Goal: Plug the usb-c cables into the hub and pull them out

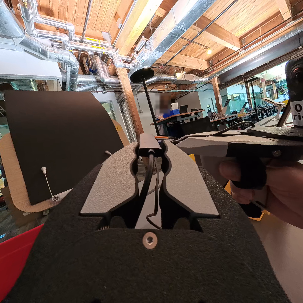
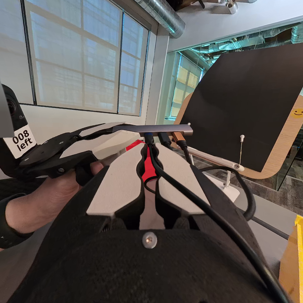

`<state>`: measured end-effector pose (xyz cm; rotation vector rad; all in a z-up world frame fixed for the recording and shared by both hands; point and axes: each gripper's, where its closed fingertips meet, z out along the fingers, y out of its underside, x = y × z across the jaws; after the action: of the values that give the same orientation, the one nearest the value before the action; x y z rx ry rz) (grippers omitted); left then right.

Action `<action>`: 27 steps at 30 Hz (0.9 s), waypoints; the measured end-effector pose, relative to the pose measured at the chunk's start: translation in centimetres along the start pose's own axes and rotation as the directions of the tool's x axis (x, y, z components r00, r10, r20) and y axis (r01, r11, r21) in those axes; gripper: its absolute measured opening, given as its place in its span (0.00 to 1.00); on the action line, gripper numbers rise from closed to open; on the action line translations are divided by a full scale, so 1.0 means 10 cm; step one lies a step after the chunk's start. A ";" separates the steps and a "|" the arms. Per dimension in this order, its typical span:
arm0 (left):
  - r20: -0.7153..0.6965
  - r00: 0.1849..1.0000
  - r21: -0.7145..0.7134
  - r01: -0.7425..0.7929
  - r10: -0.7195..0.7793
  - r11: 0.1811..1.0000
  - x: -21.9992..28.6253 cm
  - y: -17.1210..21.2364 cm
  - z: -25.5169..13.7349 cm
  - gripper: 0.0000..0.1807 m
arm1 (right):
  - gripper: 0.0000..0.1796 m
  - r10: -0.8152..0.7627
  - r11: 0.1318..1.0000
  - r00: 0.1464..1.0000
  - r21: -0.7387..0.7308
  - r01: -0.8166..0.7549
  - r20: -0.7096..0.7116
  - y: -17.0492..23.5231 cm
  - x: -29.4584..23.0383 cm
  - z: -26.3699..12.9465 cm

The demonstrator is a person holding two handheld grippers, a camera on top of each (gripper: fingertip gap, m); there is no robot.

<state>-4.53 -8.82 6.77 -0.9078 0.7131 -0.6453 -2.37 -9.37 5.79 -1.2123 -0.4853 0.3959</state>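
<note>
Hub (image 2: pixel 164 129), slim grey metal bar, held in air, clamped endwise by left gripper (image 1: pixel 150 148). 3 plugs seated along its edge: blue (image 2: pixel 148 137), black (image 2: pixel 164 137), copper (image 2: pixel 178 138). Right gripper (image 2: pixel 150 145) pinched around blue plug's cable (image 2: pixel 188 193). Behind, dark board (image 2: pixel 242 105).

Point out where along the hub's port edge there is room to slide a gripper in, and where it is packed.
Packed: the hub carries three plugs side by side, blue plug, black plug, orange plug. The right gripper sits at the blue one. Free: the edge between the blue plug and the left gripper.
</note>
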 end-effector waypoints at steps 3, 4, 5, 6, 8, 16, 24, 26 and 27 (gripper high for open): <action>-0.001 1.000 0.000 0.010 -0.010 1.000 -0.01 0.00 0.00 0.13 | 0.03 0.002 1.000 1.000 0.023 -0.002 0.003 -0.04 0.00 -0.01; -0.002 1.000 0.001 0.017 -0.017 1.000 -0.01 0.00 0.00 0.13 | 0.03 -0.001 1.000 1.000 0.015 0.001 0.001 -0.03 0.00 -0.01; -0.005 1.000 -0.001 0.023 -0.023 1.000 -0.02 0.00 -0.01 0.13 | 0.03 0.000 1.000 1.000 0.009 0.000 -0.001 -0.02 0.00 0.00; -0.008 1.000 -0.002 0.029 -0.029 1.000 -0.02 0.00 -0.01 0.13 | 0.03 0.003 1.000 1.000 0.008 -0.003 0.001 -0.02 0.00 0.00; -0.020 0.999 -0.003 0.047 -0.047 0.999 -0.01 0.01 -0.01 0.13 | 0.03 -0.001 1.000 1.000 0.002 0.001 0.000 -0.02 0.00 -0.01; -0.058 0.990 -0.036 0.123 -0.125 0.992 0.02 0.02 0.01 0.14 | 0.03 -0.028 0.999 1.000 -0.016 0.028 0.001 0.00 0.02 -0.03; -0.045 0.993 -0.052 0.111 -0.113 0.992 0.02 0.06 0.03 0.14 | 0.03 0.019 1.000 1.000 -0.018 -0.019 0.007 0.00 0.05 0.00; -0.025 0.994 -0.064 0.104 -0.106 0.993 -0.02 0.10 0.03 0.13 | 0.03 0.072 0.996 0.997 -0.044 -0.072 0.012 0.05 0.05 0.03; -0.022 0.994 -0.066 0.106 -0.108 0.992 -0.04 0.11 0.03 0.13 | 0.04 0.097 0.994 0.995 -0.052 -0.096 0.015 0.07 0.04 0.05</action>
<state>-4.33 -7.84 6.01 -1.0042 0.7146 -0.7331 -2.35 -8.60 5.29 -1.2864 -0.4553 0.4795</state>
